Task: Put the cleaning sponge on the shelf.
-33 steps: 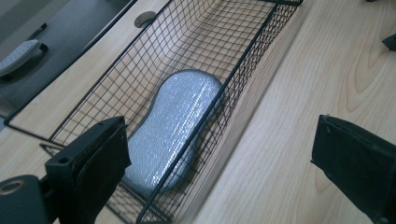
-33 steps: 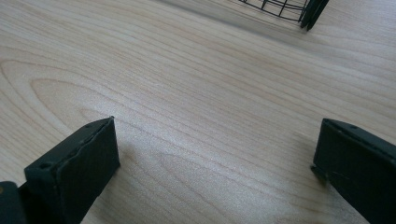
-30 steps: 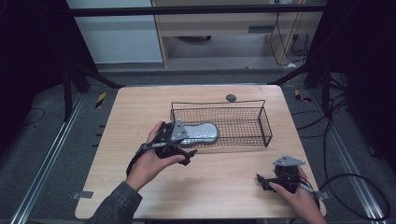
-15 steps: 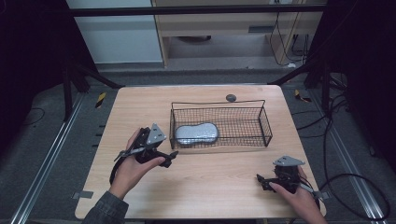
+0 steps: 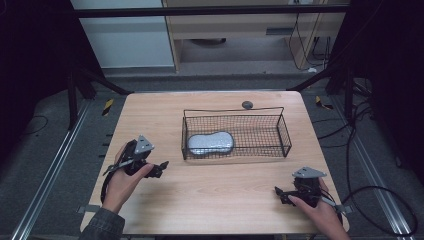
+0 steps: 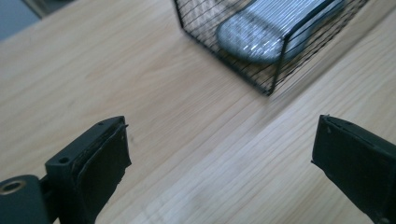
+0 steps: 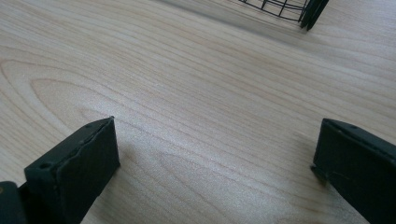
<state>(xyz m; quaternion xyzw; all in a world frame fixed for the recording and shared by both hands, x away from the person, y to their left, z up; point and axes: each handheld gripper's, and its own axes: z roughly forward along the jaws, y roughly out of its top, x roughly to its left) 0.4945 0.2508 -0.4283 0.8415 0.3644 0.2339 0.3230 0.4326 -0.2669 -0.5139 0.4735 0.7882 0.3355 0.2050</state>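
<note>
A black wire basket (image 5: 280, 131) stands on the middle of the wooden table (image 5: 150, 115). Inside its left end lies a silver-grey peanut-shaped object (image 5: 210, 143), which the left gripper view shows as ribbed (image 6: 275, 28) behind the basket's corner (image 6: 273, 74). My left gripper (image 5: 159, 169) is open above the table, a short way left of the basket, jaws wide with nothing between them. My right gripper (image 5: 278, 192) rests open near the table's front right edge. One basket corner (image 7: 312, 13) appears at the top of the right gripper view.
A small dark round object (image 5: 247, 104) lies on the table just behind the basket. Metal rails run along the floor on both sides of the table. Cables (image 5: 370, 200) trail on the floor at the right.
My left gripper has drawn back from the basket's left end toward the front left, leaving the silver-grey object lying in the basket. The right gripper has not moved.
</note>
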